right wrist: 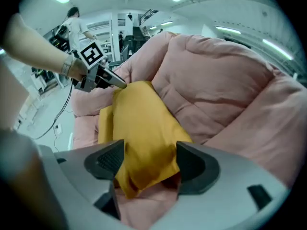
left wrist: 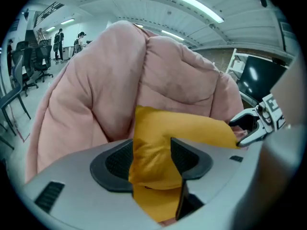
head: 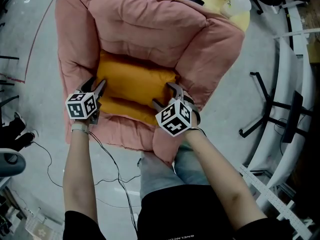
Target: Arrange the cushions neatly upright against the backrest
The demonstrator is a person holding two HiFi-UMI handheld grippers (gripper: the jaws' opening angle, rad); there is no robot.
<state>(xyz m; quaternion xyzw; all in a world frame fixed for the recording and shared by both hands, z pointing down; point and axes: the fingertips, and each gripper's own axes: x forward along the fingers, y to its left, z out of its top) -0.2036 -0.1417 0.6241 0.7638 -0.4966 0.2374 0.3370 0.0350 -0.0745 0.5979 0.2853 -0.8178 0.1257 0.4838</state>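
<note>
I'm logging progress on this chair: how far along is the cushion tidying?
Nothing looks finished. The orange cushion lies low on the pink armchair seat. In hand: the left gripper grips one end; the other end sits between the open jaws of the right gripper. Left: standing it upright against the backrest.

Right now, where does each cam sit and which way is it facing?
Head view: on the person's head, facing steeply down on the pink armchair and the yellow cushion on its seat; both forearms, legs, the left gripper and right gripper show.
Left gripper view: on the left gripper, looking along its jaws over the yellow cushion to the backrest; own jaws show.
Right gripper view: on the right gripper, facing the opposite way over the yellow cushion; own jaws and left forearm show.
Shared: each gripper view sees the other gripper.
</note>
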